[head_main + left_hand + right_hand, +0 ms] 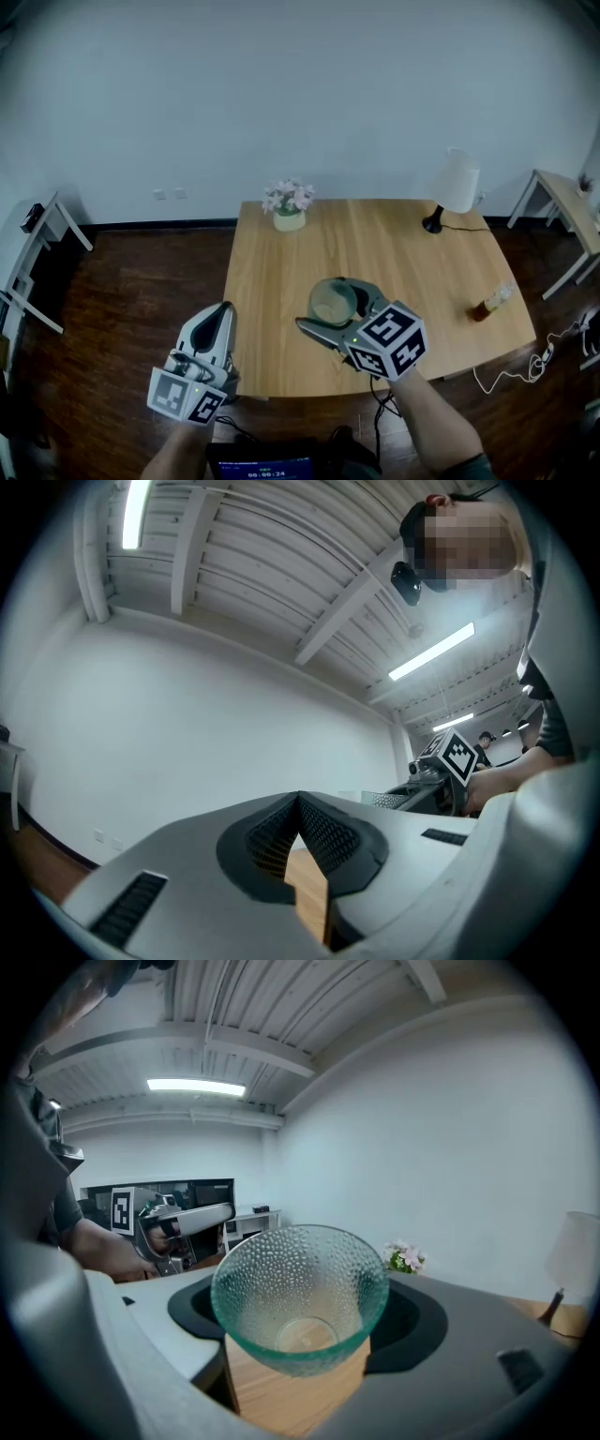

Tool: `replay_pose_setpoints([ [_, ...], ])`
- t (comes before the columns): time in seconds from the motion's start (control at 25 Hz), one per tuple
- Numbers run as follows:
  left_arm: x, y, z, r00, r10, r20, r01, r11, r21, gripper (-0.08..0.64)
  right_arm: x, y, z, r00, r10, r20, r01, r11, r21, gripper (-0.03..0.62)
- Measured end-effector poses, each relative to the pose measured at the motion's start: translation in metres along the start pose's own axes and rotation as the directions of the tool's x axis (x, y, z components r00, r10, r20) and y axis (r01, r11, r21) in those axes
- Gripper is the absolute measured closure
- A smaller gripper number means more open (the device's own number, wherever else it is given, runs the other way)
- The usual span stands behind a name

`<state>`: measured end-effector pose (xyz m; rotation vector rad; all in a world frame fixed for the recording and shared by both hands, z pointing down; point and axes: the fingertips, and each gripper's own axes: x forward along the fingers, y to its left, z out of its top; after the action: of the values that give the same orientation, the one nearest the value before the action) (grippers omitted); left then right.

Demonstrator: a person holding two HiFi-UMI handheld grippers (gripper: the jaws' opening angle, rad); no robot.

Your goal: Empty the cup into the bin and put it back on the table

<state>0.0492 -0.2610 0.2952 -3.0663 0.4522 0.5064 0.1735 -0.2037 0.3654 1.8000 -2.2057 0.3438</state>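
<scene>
The right gripper sits in the middle of the head view, over the near half of the wooden table. Its two fingers are pinched on the glass cup, one on each side. In the right gripper view the cup fills the lower centre. It is clear, dimpled glass with its mouth turned toward the camera, and pale wood shows through its base. From where I stand I cannot tell whether the cup touches the tabletop or is held just above it.

The left gripper is at the lower left of the head view, just off the table's near left corner and over the dark floor. In its own view the fingers are pressed together at the tips, with only a sliver of wood showing below where they meet.

Further up the table stands a small pot of flowers, and a white-shaded lamp is at the upper right. A bottle lies on its side near the right edge, well apart from the cup. A white cable trails on the floor at the lower right — a pale side table stands at the far right edge
</scene>
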Motion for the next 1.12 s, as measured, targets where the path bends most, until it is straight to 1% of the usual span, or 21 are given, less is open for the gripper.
replay_pose_setpoints([
  [0.12,0.023,-0.032,-0.01,1.0,-0.014,-0.005,0.014,1.0,0.004,0.56,-0.025,-0.019,-0.015,1.0,0.002,-0.009,-0.002,1.0,0.004,0.189],
  [0.32,0.058,-0.08,-0.033,0.999,-0.037,-0.017,0.037,0.999,-0.009,0.56,-0.066,-0.055,-0.038,1.0,-0.011,-0.02,0.011,1.0,0.018,0.189],
  [0.56,0.096,-0.122,-0.055,0.999,-0.043,-0.029,0.041,0.997,-0.062,0.56,-0.108,-0.097,-0.06,0.999,-0.04,-0.02,0.041,0.998,0.048,0.189],
  [0.68,0.111,-0.142,-0.068,0.995,-0.077,-0.062,0.073,0.996,-0.057,0.56,-0.118,-0.11,-0.069,0.999,-0.041,-0.023,0.043,0.996,0.074,0.189],
  [0.76,0.118,-0.151,-0.075,0.992,-0.096,-0.084,0.092,0.994,-0.051,0.56,-0.123,-0.116,-0.074,0.999,-0.042,-0.021,0.043,0.995,0.088,0.189],
  [0.92,0.127,-0.158,-0.086,0.987,-0.11,-0.119,0.105,0.993,-0.048,0.56,-0.13,-0.124,-0.081,0.999,-0.05,-0.019,0.052,0.992,0.111,0.189],
  [1.12,0.136,-0.163,-0.097,0.979,-0.151,-0.138,0.141,0.987,-0.08,0.56,-0.134,-0.133,-0.087,0.995,-0.093,-0.023,0.095,0.987,0.132,0.189],
])
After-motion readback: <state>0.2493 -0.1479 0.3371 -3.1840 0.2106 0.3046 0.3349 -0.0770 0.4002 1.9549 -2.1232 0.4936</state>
